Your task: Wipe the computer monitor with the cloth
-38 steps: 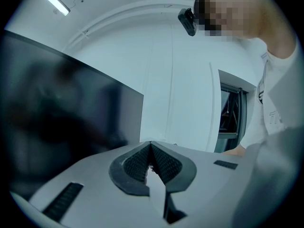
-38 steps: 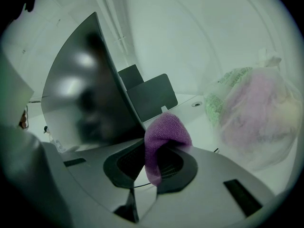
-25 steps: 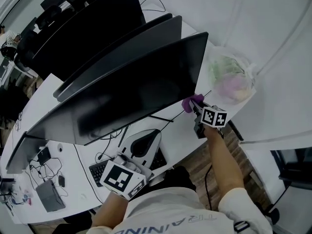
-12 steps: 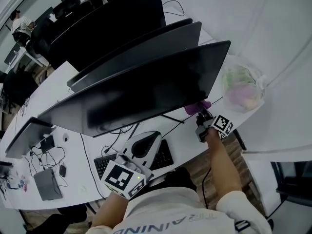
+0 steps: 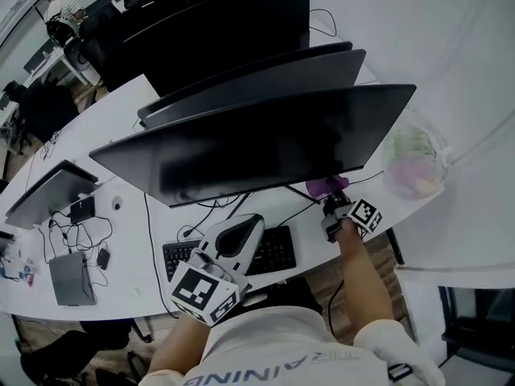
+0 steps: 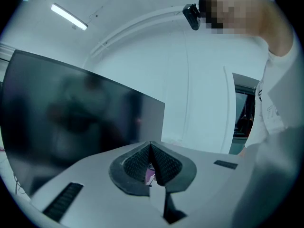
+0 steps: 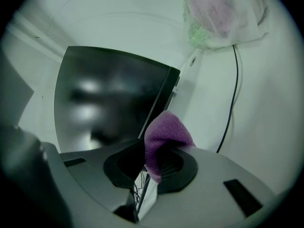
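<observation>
The wide dark monitor stands on the white desk, nearest of three screens. My right gripper sits just under the monitor's lower right edge, shut on a purple cloth. In the right gripper view the cloth bulges from between the jaws, close to the monitor's lower corner. My left gripper hovers low over the keyboard, its jaws shut with nothing in them. The left gripper view looks up at the dark screen.
A black keyboard lies under the monitor. A plastic bag with pink and green contents rests at the desk's right end. Two more monitors stand behind. A laptop, cables and a grey box lie at the left.
The view has shifted, with the monitor now more central. My right gripper has slid with the cloth down along the monitor's right corner to its bottom edge. The left gripper has hardly moved.
</observation>
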The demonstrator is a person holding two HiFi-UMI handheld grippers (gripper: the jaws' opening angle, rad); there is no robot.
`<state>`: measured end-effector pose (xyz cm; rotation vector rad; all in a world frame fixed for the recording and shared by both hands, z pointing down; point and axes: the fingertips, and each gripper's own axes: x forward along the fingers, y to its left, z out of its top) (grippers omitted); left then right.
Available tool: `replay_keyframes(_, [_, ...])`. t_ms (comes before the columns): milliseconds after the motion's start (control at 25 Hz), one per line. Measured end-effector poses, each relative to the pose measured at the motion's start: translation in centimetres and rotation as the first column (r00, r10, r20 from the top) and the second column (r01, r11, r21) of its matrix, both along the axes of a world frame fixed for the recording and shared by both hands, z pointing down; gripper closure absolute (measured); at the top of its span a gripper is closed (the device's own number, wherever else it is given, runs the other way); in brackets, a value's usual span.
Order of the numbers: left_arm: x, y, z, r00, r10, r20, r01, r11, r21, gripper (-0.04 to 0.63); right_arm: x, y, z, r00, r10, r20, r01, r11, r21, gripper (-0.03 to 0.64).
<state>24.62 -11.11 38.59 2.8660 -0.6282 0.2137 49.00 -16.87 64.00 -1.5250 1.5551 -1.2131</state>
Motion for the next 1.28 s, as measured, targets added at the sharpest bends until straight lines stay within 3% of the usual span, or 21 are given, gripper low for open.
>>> replay_keyframes(640, [-6.8,0.2,-0.7,0.993,-0.112,-0.037,0.112,0.994,-0.002,0.594,-6.1,-1.2,-0.1,0.998,-0.070,-0.010,0.069,0.997,-0.030,0.563])
replay_keyframes(1280, [-12.4,0.0,-1.1,0.978,-0.207,-0.039,0.207,0.978,0.005,0.594,-11.4,-2.7,0.1,0.991,-0.105,0.081,0.105,0.994,0.000,0.562])
